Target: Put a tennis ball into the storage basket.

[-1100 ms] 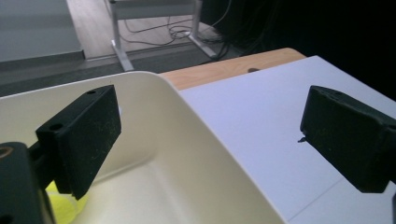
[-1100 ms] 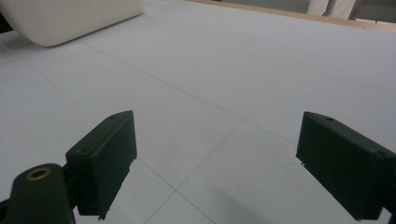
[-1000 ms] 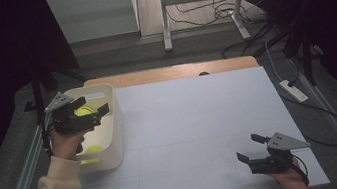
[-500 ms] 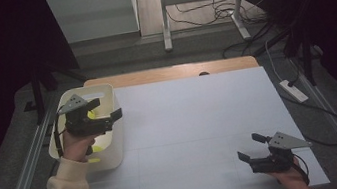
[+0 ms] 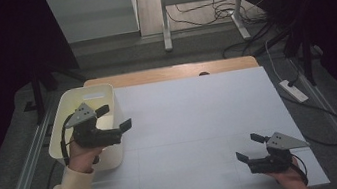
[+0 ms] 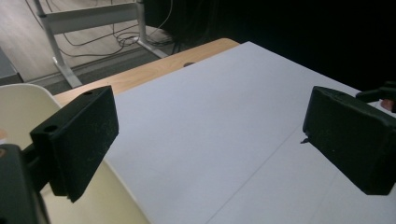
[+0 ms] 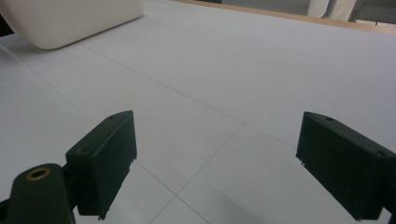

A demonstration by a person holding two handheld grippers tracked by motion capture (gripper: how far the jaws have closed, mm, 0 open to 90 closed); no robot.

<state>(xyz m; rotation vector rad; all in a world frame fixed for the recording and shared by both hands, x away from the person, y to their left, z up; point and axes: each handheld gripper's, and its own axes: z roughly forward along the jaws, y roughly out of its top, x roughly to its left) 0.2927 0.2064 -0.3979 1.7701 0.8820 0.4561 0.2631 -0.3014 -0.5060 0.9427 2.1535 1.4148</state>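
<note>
A white plastic bin [image 5: 72,97] stands at the left edge of the white table top [image 5: 195,120]. My left gripper [image 5: 114,116] hovers over the bin's right rim, open, with nothing between its jaws. My hand hides part of the bin's inside. In the left gripper view the gripper [image 6: 210,140] looks across the bare table, with the bin's wall [image 6: 23,102] at the left. My right gripper [image 5: 249,146] rests open and empty near the front right of the table. In the right gripper view this gripper [image 7: 215,163] faces the bin [image 7: 70,18] far off.
A wooden strip [image 5: 168,73] runs along the table's far edge. A white power strip [image 5: 293,90] lies on the floor at the right. Metal frame legs [image 5: 166,24] and cables stand behind the table.
My left gripper has moved right and toward me, from above the bin's inside to its right rim, still open. The right gripper has stayed in place.
</note>
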